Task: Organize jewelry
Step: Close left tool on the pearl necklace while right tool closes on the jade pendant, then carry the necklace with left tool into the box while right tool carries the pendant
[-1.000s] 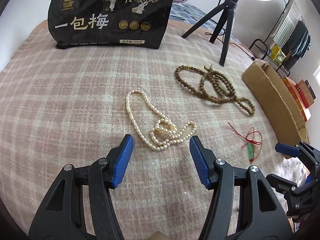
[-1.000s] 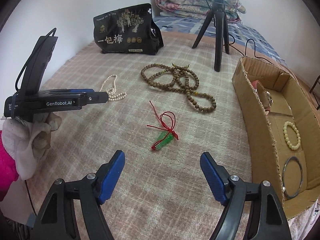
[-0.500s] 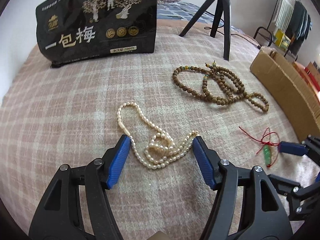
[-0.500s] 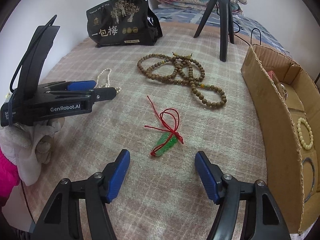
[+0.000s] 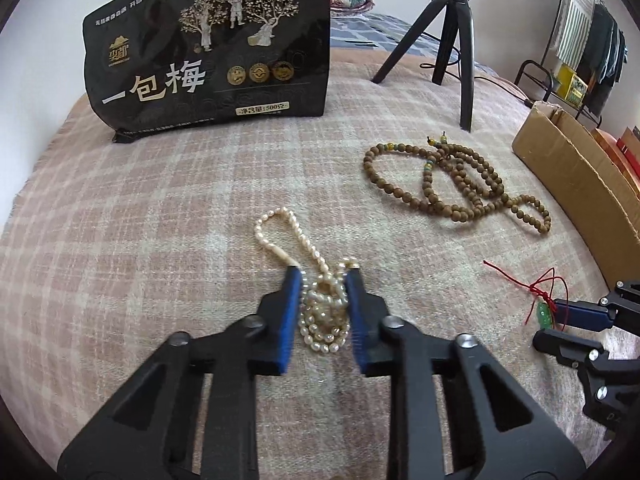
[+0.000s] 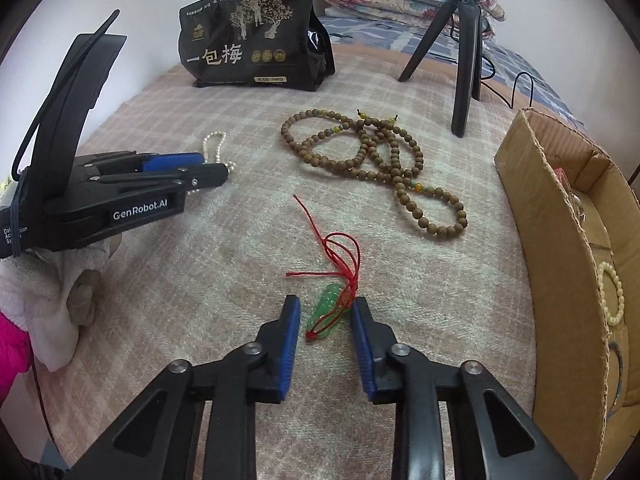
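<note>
- on the checked blanket point(image 5: 160, 220), far right, the cardboard box point(image 6: 560, 248) awaits the jewelry.
- near centre, the left gripper point(image 5: 323, 280) is closing around the bunched pearl necklace point(image 5: 320, 308); gather every loop before lifting.
- nearer right, the right gripper point(image 6: 325, 312) is closing, pads straddling the green pendant point(image 6: 328, 308); pinch the body, not the red cord point(image 6: 340, 248).

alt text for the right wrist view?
Right gripper, jaws closing, straddles a green pendant on red cord lying on a plaid blanket. Left gripper is at the pearl necklace; wooden beads lie beyond, cardboard box at right.
</note>
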`<state>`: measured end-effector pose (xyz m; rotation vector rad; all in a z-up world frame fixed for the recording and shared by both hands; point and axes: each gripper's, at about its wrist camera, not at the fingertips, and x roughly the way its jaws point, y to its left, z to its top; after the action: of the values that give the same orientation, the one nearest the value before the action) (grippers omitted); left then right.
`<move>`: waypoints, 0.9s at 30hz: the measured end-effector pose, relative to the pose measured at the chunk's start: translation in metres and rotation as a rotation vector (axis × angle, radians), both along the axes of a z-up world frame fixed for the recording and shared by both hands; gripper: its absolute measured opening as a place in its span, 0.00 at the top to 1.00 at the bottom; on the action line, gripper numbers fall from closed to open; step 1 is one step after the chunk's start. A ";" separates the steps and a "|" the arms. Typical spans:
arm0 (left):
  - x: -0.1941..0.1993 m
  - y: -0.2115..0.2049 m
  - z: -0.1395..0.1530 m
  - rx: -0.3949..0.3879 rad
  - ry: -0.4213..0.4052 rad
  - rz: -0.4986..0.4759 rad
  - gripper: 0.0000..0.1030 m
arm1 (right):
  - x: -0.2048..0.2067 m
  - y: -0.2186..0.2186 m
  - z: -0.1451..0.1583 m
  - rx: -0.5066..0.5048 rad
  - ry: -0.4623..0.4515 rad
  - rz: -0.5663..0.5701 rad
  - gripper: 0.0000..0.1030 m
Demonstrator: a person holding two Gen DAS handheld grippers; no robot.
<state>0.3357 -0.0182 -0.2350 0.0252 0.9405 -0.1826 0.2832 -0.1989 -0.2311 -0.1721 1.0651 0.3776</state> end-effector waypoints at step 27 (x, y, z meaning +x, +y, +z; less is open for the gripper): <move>-0.022 0.020 0.039 -0.053 -0.060 0.032 0.94 | -0.015 -0.024 0.040 0.100 -0.070 -0.040 0.90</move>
<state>0.3137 0.0019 -0.1958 -0.0333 0.8758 -0.1758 0.2682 -0.2234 -0.1910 -0.0747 0.9767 0.3850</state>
